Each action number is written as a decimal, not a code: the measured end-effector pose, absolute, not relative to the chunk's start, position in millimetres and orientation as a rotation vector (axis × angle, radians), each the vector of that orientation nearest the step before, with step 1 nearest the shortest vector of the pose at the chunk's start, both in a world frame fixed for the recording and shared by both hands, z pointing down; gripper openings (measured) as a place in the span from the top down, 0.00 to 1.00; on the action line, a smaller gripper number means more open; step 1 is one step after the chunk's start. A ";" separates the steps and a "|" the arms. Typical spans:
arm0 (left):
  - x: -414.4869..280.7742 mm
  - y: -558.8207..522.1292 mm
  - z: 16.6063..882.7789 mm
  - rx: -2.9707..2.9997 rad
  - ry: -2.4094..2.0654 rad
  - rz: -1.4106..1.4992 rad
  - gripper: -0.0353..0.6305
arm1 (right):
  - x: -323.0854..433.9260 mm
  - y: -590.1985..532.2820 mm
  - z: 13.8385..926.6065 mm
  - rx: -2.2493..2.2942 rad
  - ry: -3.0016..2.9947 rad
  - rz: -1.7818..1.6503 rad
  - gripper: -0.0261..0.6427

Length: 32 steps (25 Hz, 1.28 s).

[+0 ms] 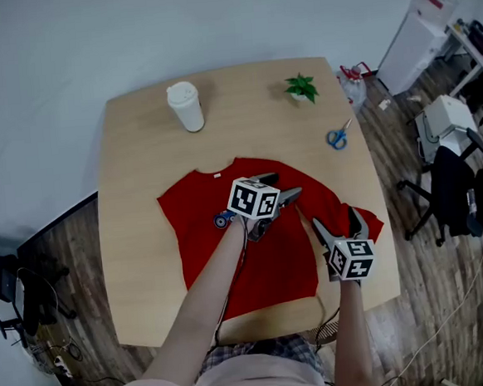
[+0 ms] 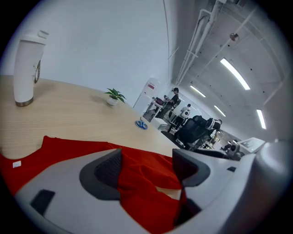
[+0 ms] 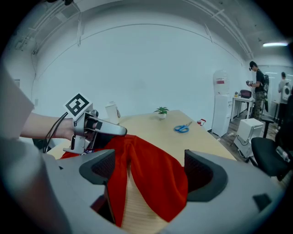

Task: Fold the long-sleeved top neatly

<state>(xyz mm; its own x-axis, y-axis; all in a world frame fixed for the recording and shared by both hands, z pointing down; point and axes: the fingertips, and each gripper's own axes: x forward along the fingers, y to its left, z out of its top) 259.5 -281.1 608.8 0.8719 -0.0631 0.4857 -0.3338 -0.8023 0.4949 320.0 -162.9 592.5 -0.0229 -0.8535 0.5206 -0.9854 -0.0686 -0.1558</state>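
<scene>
A red long-sleeved top [image 1: 195,221] lies spread on the wooden table [image 1: 130,155], its collar tag toward the far side. My left gripper [image 1: 280,187] hovers over the top's middle near the collar, jaws apart; red cloth [image 2: 142,183] lies rumpled under and between them without being pinched. My right gripper [image 1: 337,219] is at the top's right side over the sleeve, jaws wide, with a fold of red fabric [image 3: 158,178] below them and bare table showing beside it. In the right gripper view the left gripper [image 3: 114,130] shows at the left above the cloth.
A white lidded cup [image 1: 185,106] stands at the far left of the table, a small potted plant [image 1: 301,87] at the far right, and blue scissors [image 1: 337,136] near the right edge. An office chair [image 1: 449,188] and a white dispenser [image 1: 420,32] stand on the floor to the right.
</scene>
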 end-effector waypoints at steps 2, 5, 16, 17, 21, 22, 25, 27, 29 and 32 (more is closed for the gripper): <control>260.3 -280.7 608.6 2.467 -0.300 0.626 0.45 | 324.9 -155.7 591.9 2.012 -1.930 0.735 0.28; 257.2 -279.0 598.6 2.500 -0.333 0.617 0.45 | 332.2 -145.9 589.3 2.042 -1.914 0.737 0.28; 277.2 -223.4 554.0 2.659 -0.382 0.552 0.45 | 381.8 -106.7 575.6 2.185 -1.825 0.734 0.29; 282.1 -217.9 554.2 2.660 -0.378 0.550 0.45 | 387.0 -101.6 575.1 2.200 -1.811 0.735 0.29; 300.0 -199.6 556.7 2.659 -0.355 0.545 0.45 | 406.6 -80.0 577.2 2.251 -1.752 0.747 0.30; 305.0 -195.6 556.7 2.660 -0.347 0.544 0.45 | 412.2 -74.2 578.4 2.264 -1.736 0.752 0.30; 321.8 -182.3 557.3 2.668 -0.320 0.551 0.45 | 430.9 -54.6 582.9 2.304 -1.683 0.774 0.31; 332.0 -172.8 559.0 2.670 -0.297 0.560 0.45 | 442.4 -41.9 586.9 2.328 -1.643 0.790 0.32; 338.7 -164.4 561.6 2.669 -0.275 0.569 0.44 | 450.2 -32.6 592.8 2.340 -1.605 0.809 0.35; 343.9 -154.8 567.1 2.661 -0.253 0.589 0.44 | 456.0 -25.0 609.5 2.322 -1.554 0.857 0.42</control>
